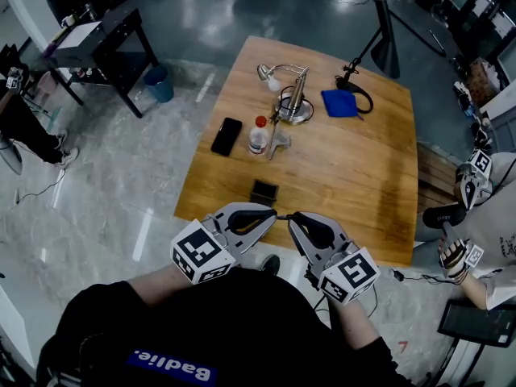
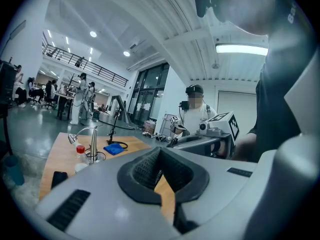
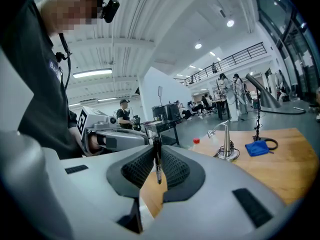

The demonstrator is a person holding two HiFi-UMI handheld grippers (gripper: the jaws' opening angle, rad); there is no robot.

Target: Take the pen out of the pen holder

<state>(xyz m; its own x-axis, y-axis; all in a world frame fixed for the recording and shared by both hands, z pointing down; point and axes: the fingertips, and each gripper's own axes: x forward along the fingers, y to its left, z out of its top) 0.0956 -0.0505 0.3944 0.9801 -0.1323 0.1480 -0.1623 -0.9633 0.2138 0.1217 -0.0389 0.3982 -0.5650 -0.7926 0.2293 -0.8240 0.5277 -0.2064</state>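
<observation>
The small black pen holder [image 1: 264,192] stands on the wooden table [image 1: 363,184], near its front edge. Just in front of that edge I hold both grippers, tips turned toward each other. My right gripper [image 1: 292,218] [image 3: 157,160] is shut on a thin black pen [image 3: 157,156], which stands upright between its pads. The pen is clear of the holder. My left gripper [image 1: 272,214] [image 2: 161,170] has its pads together with nothing between them, a short way from the right gripper's tip.
Farther back on the table are a black phone [image 1: 226,135], a red-capped bottle [image 1: 258,135], a metal desk lamp [image 1: 292,97] and a blue cloth [image 1: 339,103] beside a black cable. Another person with grippers [image 1: 474,185] stands at the right. A blue bin [image 1: 159,83] sits on the floor.
</observation>
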